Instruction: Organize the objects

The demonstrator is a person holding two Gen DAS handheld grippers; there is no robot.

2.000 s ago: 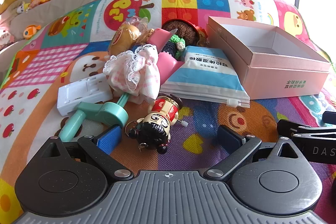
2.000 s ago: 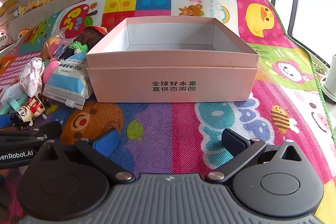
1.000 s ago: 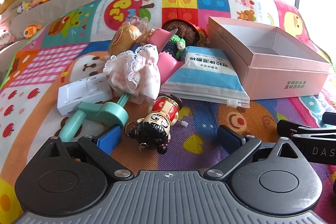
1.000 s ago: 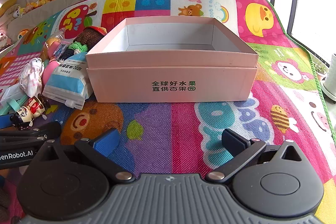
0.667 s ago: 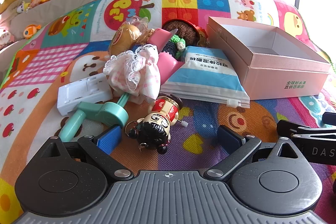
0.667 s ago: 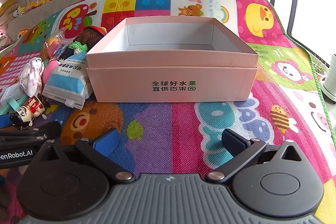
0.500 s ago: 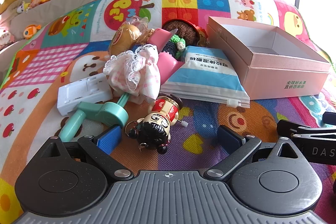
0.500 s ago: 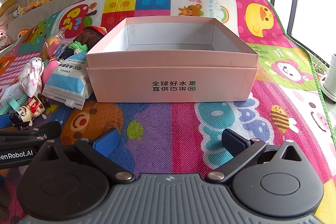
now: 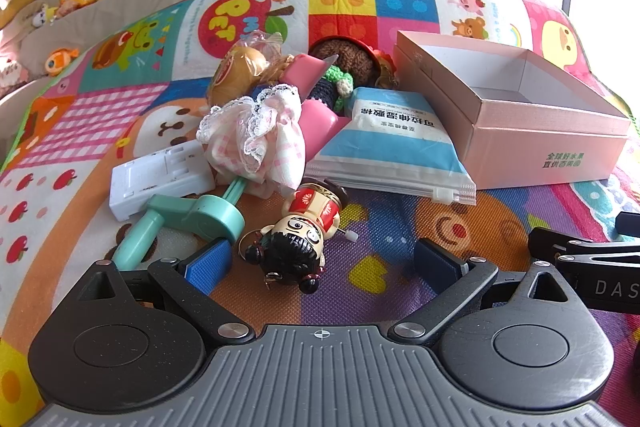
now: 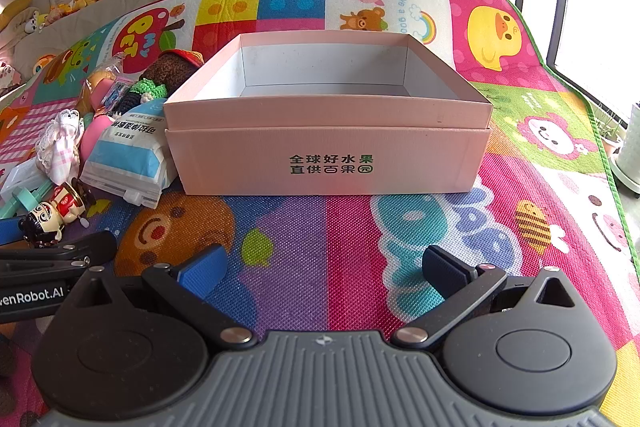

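Both grippers hang spread and empty, my right gripper (image 10: 322, 267) squared to the bare pink box (image 10: 328, 143) on the mat. My left gripper (image 9: 322, 261) is nearer the doll (image 9: 298, 237), lying head-toward-me just ahead, left of centre. Only the left view shows the pouch (image 9: 394, 143) and teal handle (image 9: 188, 217) clearly.

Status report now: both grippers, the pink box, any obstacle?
Left gripper open, right gripper open. Pink box empty. Figurine nearest left; nothing blocking.

Matt pink cardboard box (image 10: 328, 143); woven-textured play mat (image 10: 304, 235).
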